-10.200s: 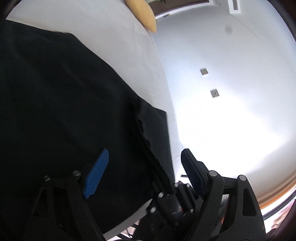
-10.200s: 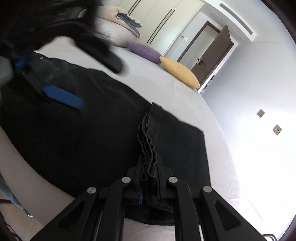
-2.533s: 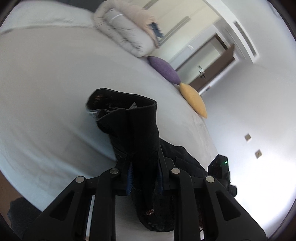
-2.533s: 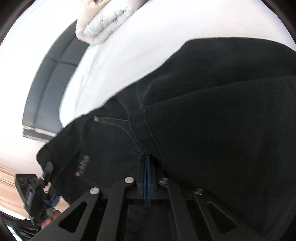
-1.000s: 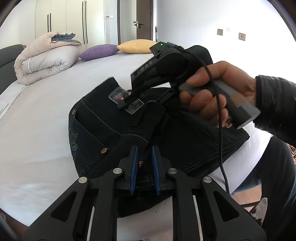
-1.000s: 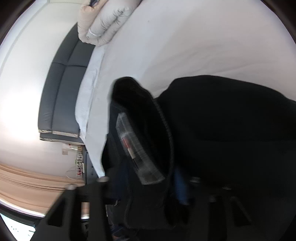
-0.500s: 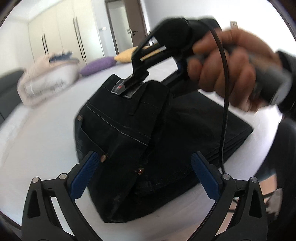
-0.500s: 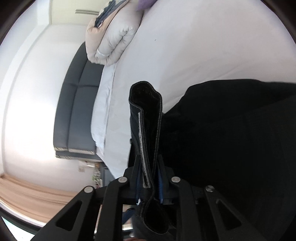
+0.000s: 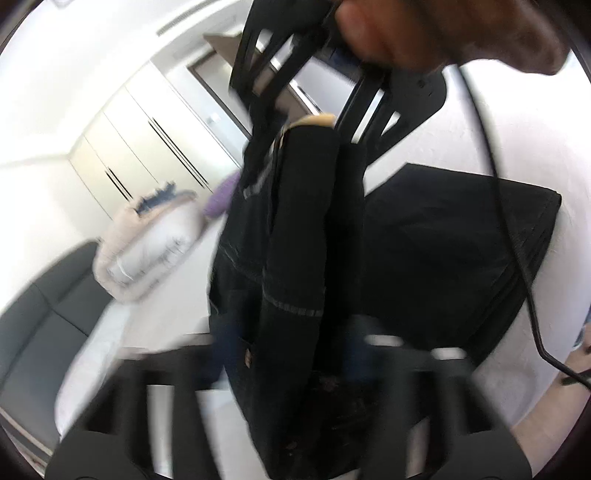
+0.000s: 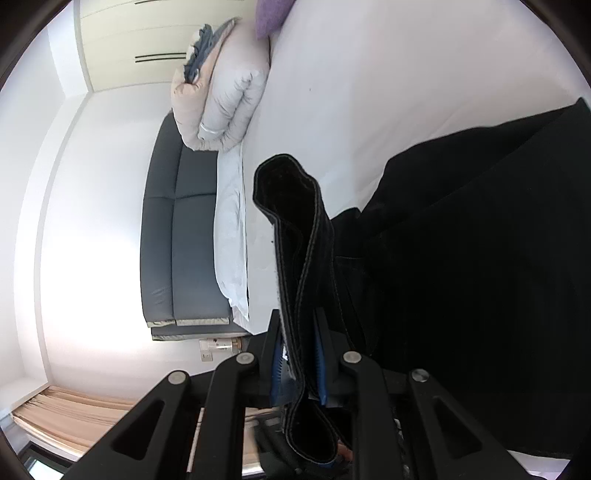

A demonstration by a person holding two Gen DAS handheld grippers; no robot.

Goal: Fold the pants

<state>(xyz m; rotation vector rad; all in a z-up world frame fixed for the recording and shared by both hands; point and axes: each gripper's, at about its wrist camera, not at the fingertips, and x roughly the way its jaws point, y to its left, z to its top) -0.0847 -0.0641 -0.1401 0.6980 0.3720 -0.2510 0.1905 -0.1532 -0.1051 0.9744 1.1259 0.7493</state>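
The black pants (image 9: pixel 436 258) lie folded on the white bed (image 9: pixel 177 295), and their waistband end (image 9: pixel 295 240) is lifted up. My right gripper (image 10: pixel 299 365) is shut on the waistband (image 10: pixel 295 229), which loops up between its blue pads. In the left wrist view the right gripper (image 9: pixel 306 122) shows at the top, pinching the waistband top. My left gripper (image 9: pixel 291 354) is blurred by motion, its fingers on either side of the hanging waistband fold; how far it has closed does not show.
A rolled duvet (image 10: pixel 225 92) and a purple pillow (image 10: pixel 271 14) lie at the head of the bed. A dark grey headboard (image 10: pixel 177 229) stands behind. White wardrobes (image 9: pixel 147 147) line the wall. A black cable (image 9: pixel 517 240) hangs across the pants.
My left gripper, wide open half a second ago, has moved in around the hanging waistband. My right gripper has lifted the waistband higher. The left view has swung upward.
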